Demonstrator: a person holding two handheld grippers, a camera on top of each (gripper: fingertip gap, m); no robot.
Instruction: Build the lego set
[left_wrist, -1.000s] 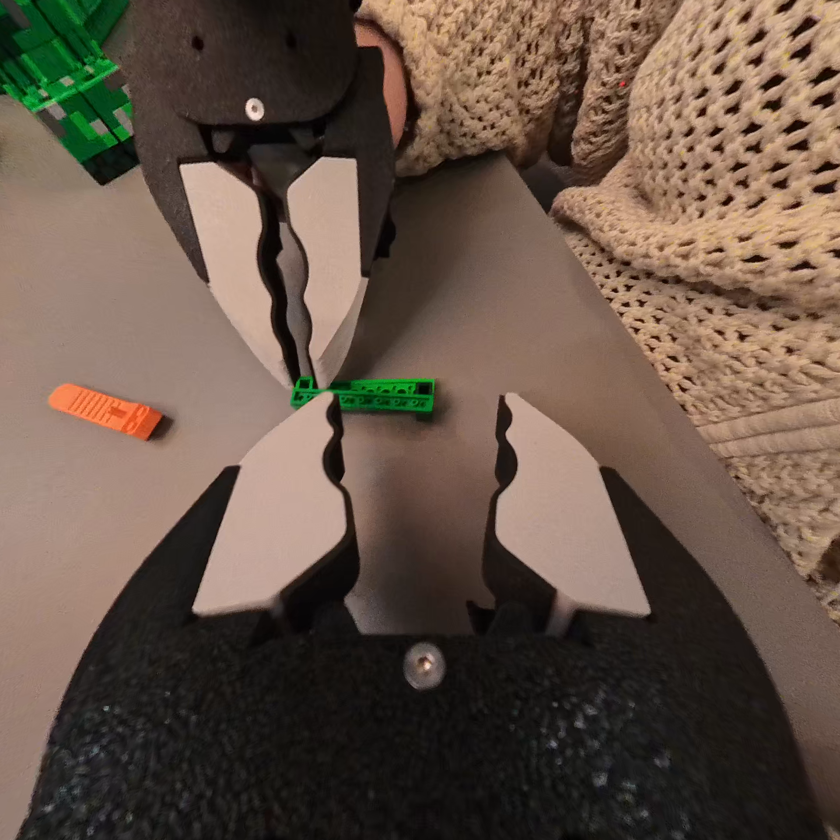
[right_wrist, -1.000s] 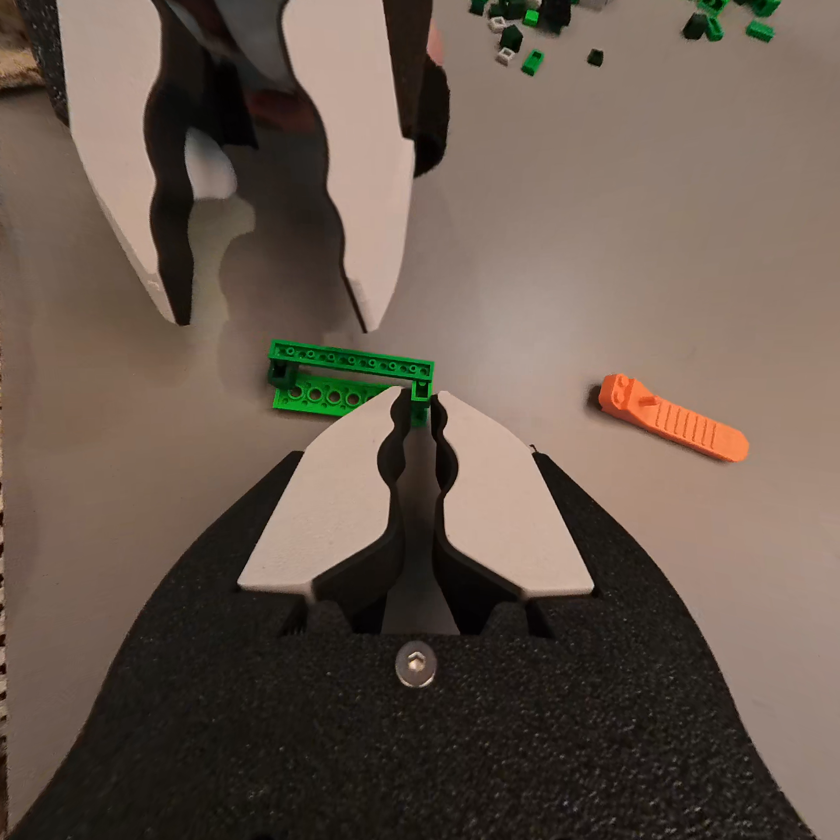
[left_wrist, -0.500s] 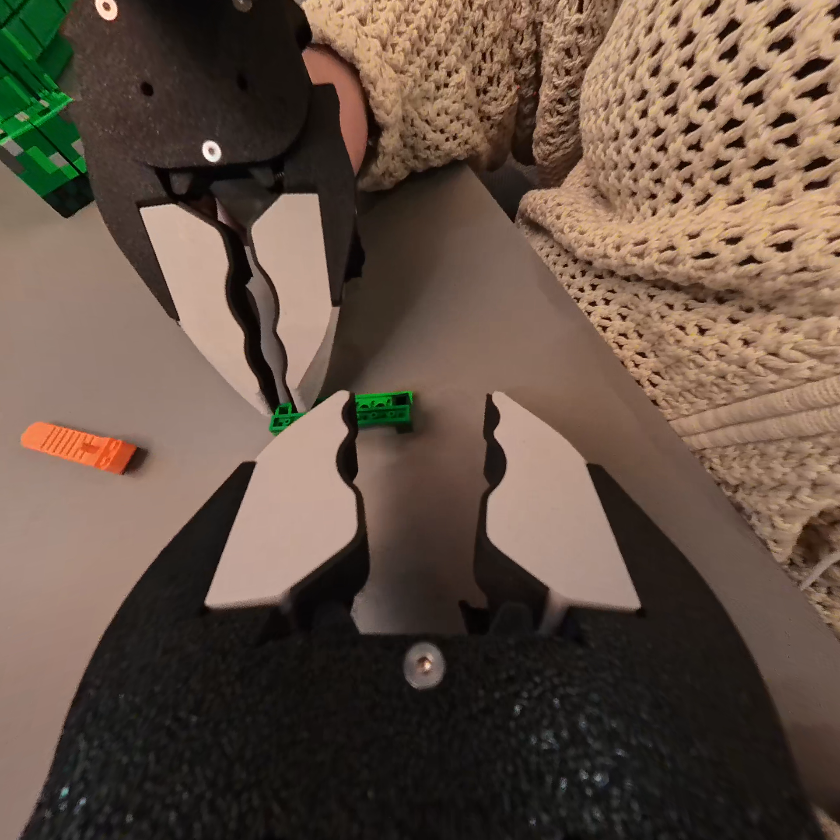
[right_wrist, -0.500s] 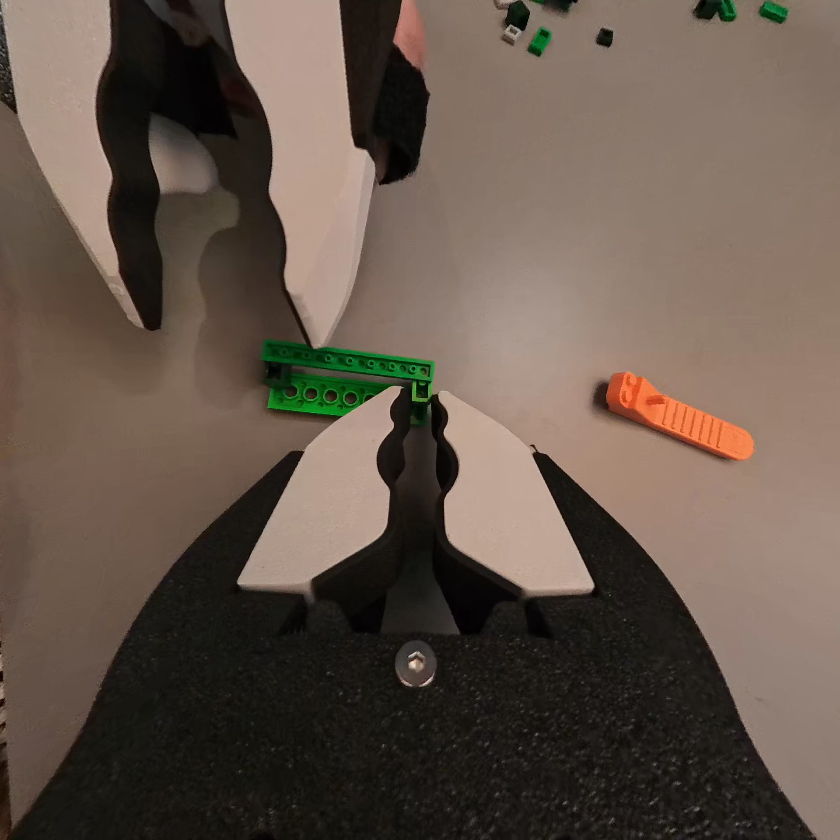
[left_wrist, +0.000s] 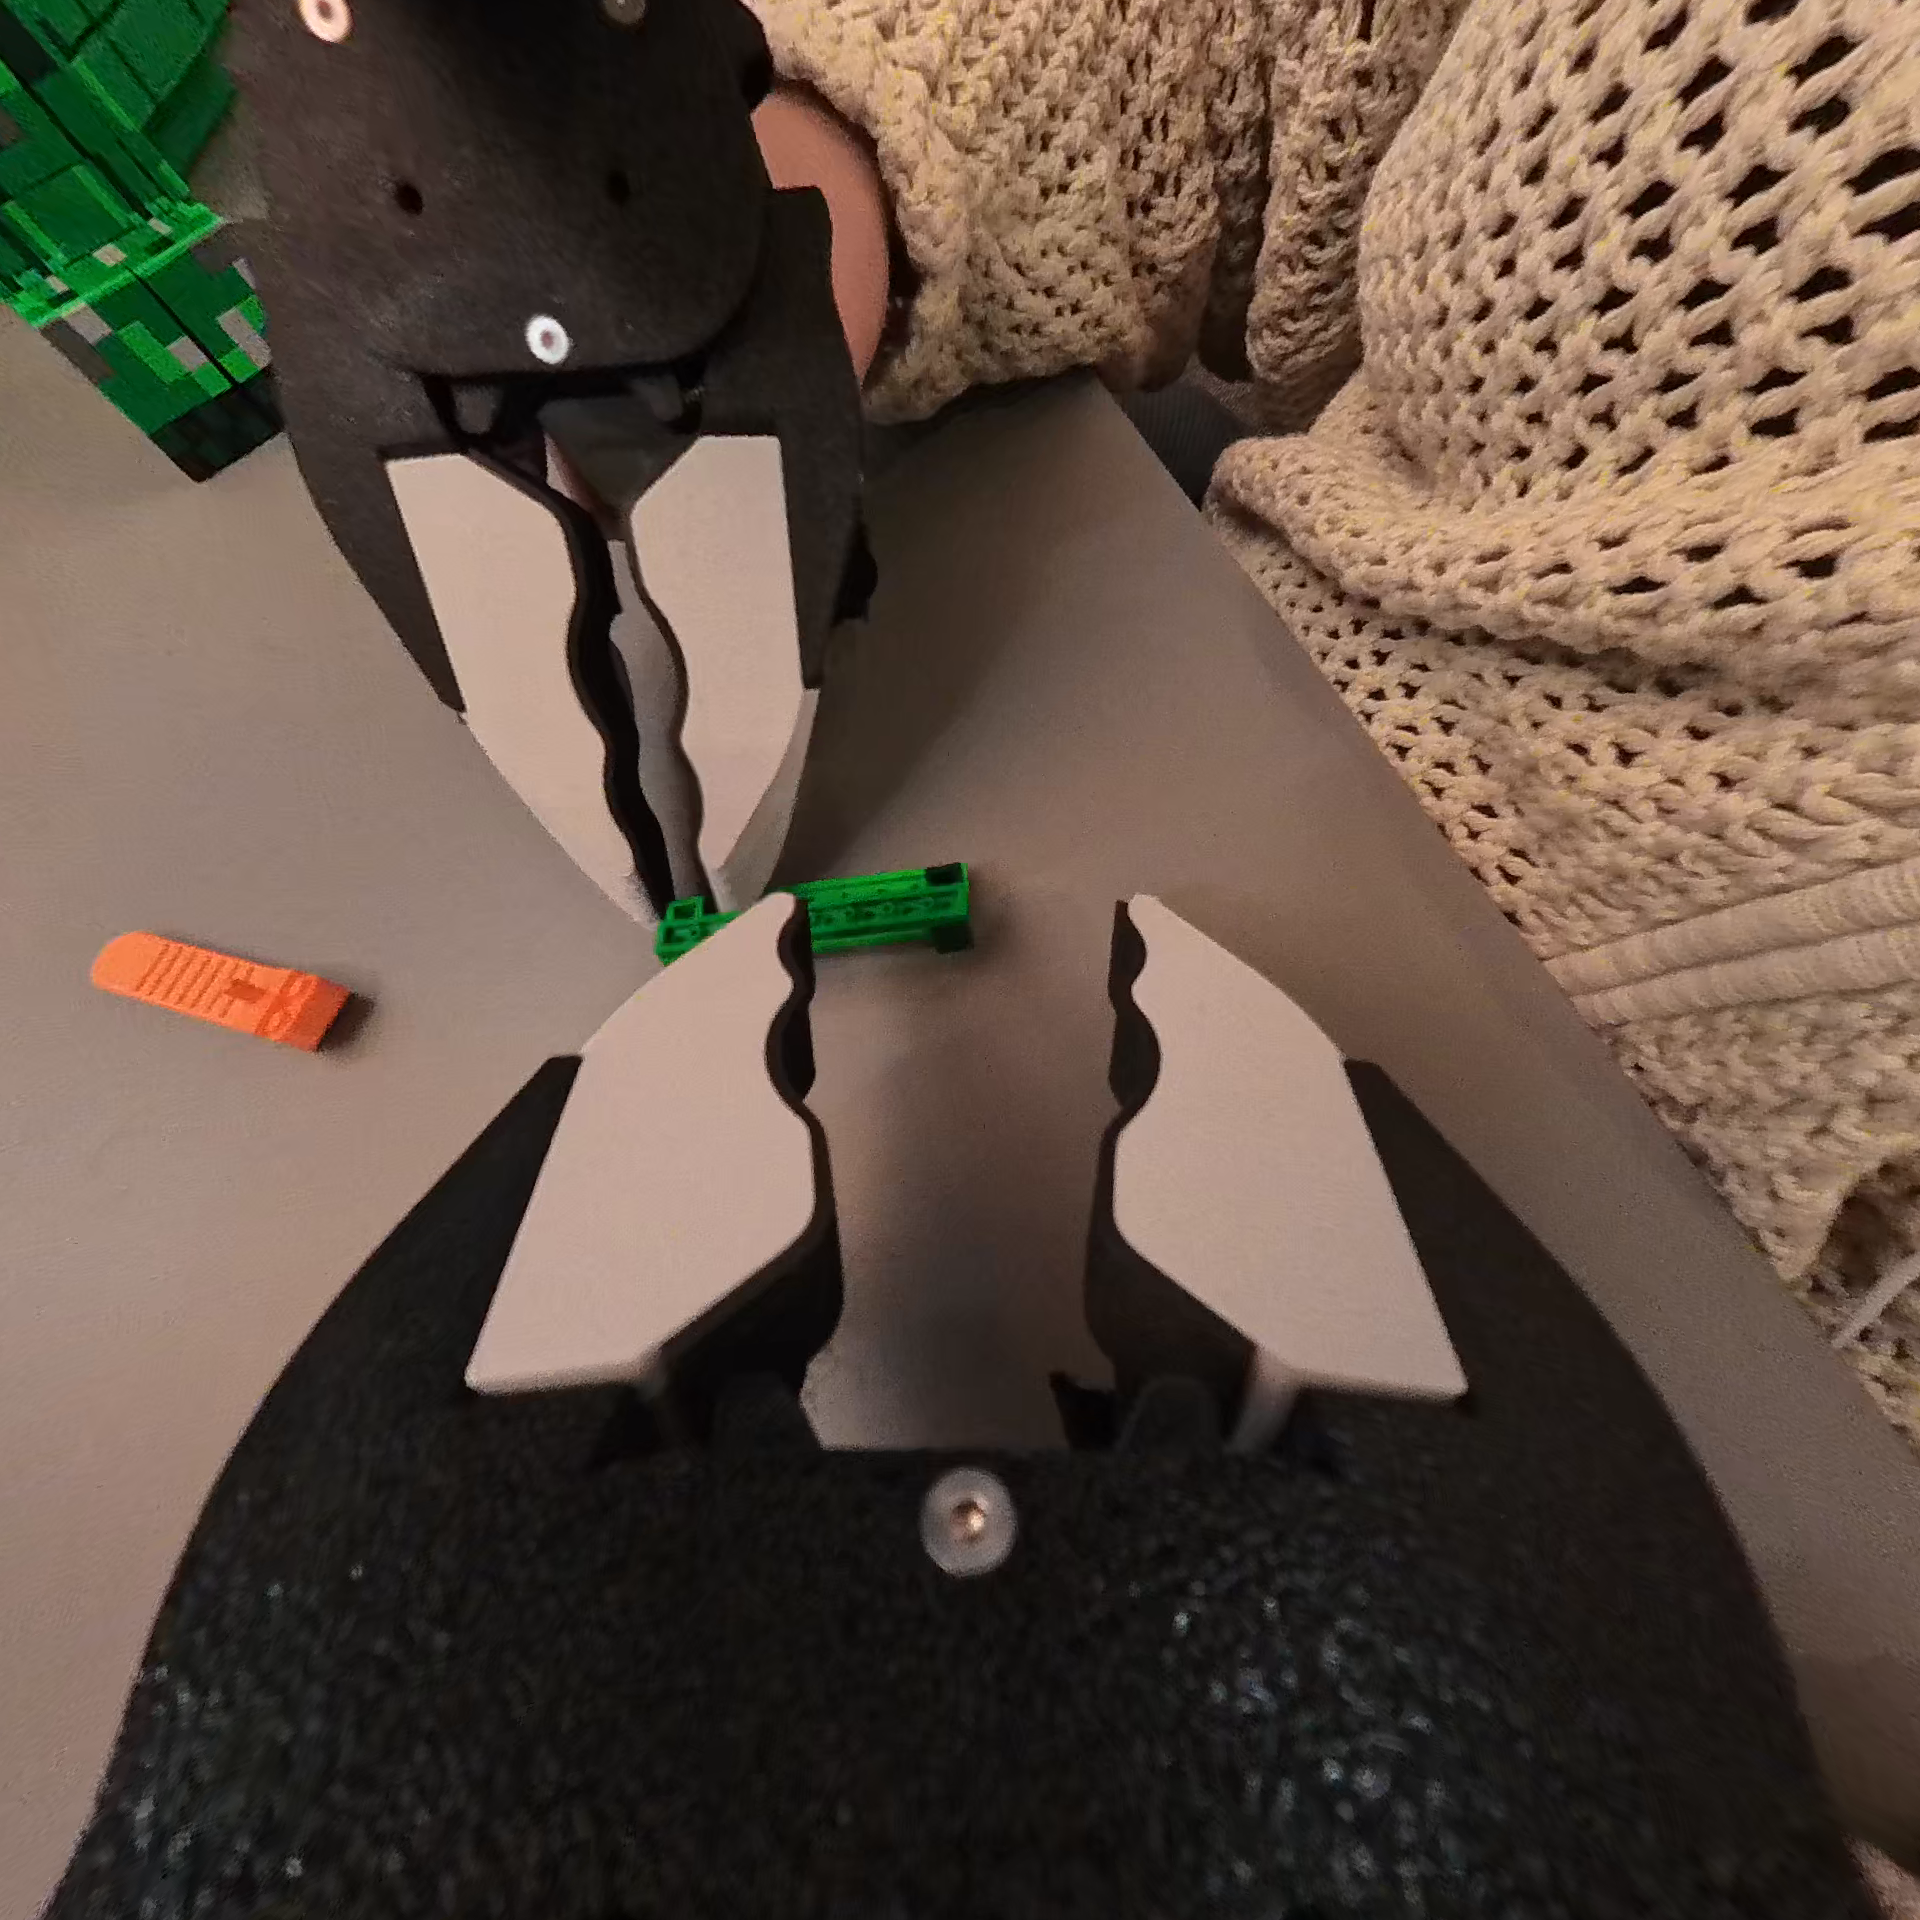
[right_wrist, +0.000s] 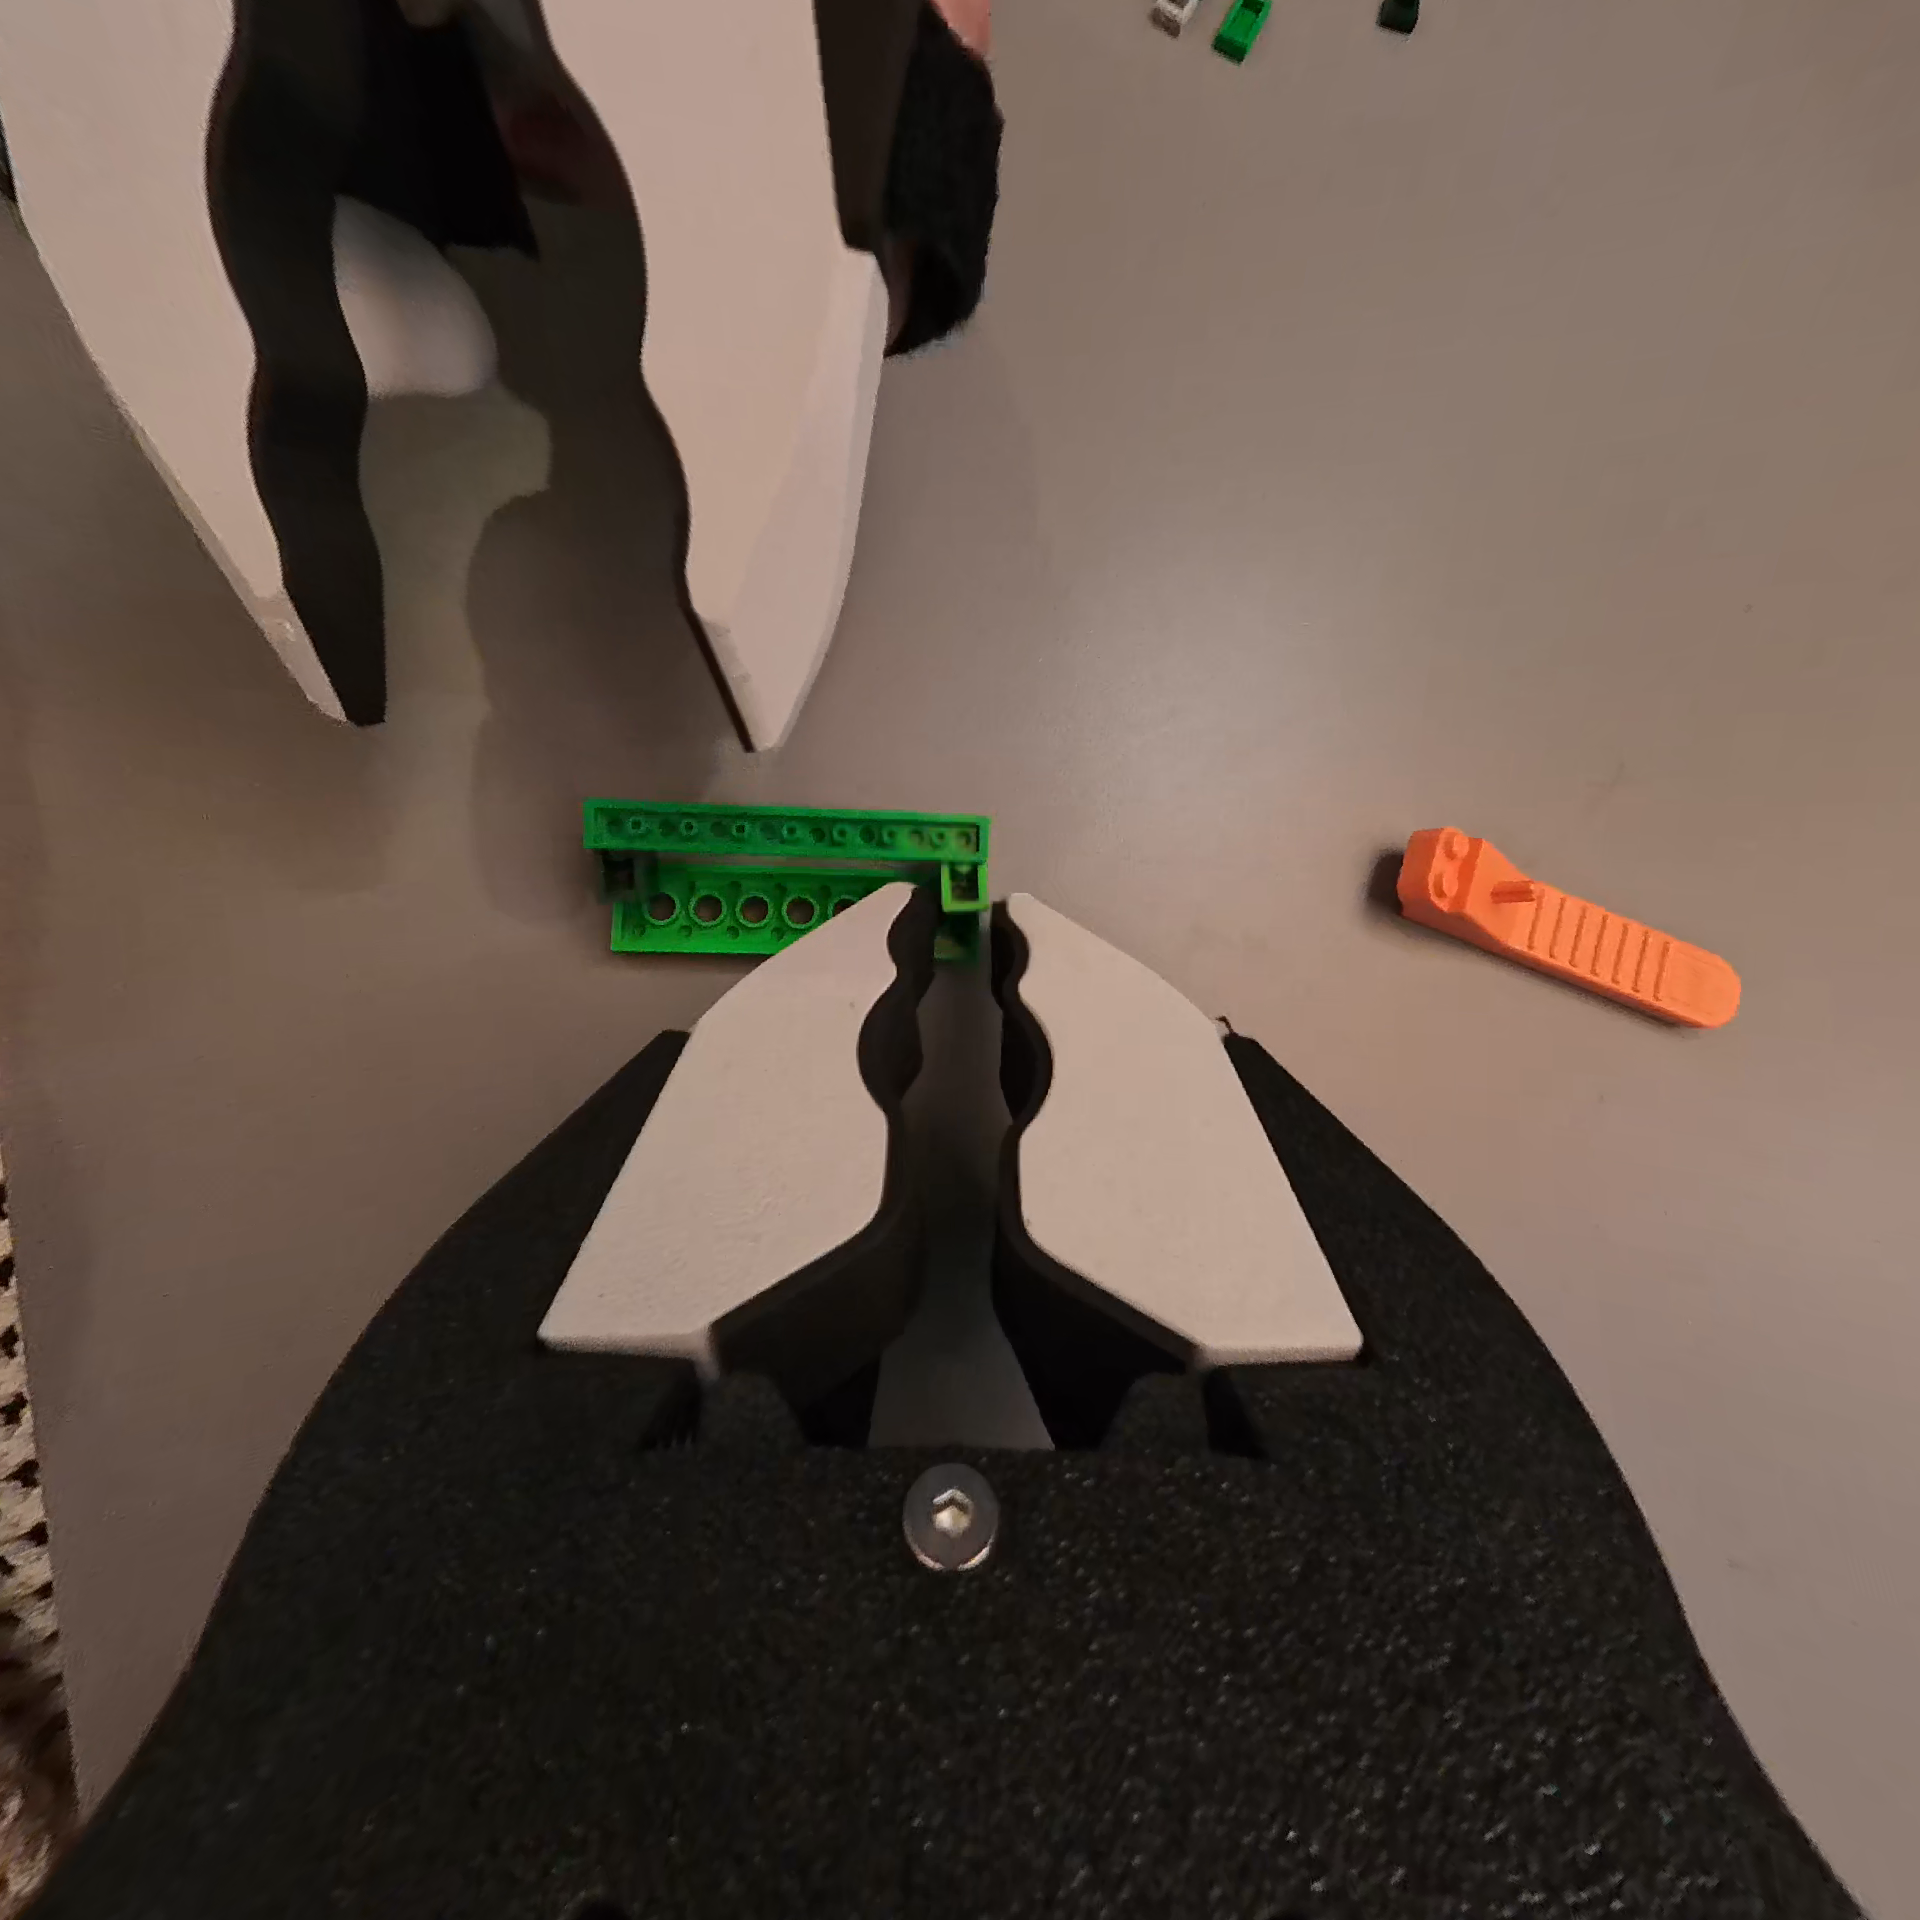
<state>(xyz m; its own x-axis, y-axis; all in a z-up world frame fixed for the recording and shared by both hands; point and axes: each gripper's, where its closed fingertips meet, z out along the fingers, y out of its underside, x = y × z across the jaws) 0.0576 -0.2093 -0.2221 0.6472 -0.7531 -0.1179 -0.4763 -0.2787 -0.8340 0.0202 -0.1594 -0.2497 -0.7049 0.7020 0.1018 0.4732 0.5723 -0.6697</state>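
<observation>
A small green Lego assembly (right_wrist: 779, 836) lies on the grey table (right_wrist: 1351, 520): a long thin strip raised on small bricks over a plate with holes. It also shows in the left wrist view (left_wrist: 883, 909). My right gripper (right_wrist: 961, 902) is shut on the small brick at the assembly's right end; in the left wrist view the right gripper (left_wrist: 694, 896) comes from the far side. My left gripper (left_wrist: 956, 914) is open and empty, close to the assembly; in the right wrist view the left gripper (right_wrist: 551, 727) hangs just behind it, apart from it.
An orange brick separator (right_wrist: 1558, 935) lies to the right of the assembly, also seen in the left wrist view (left_wrist: 218, 987). A green block build (left_wrist: 104, 229) stands far left. Loose small bricks (right_wrist: 1236, 21) lie farther off. A person's knit sweater (left_wrist: 1558, 520) borders the table edge.
My left gripper has shifted slightly sideways near the assembly and stays open. My right gripper keeps its hold on the assembly's end. The assembly has not visibly moved.
</observation>
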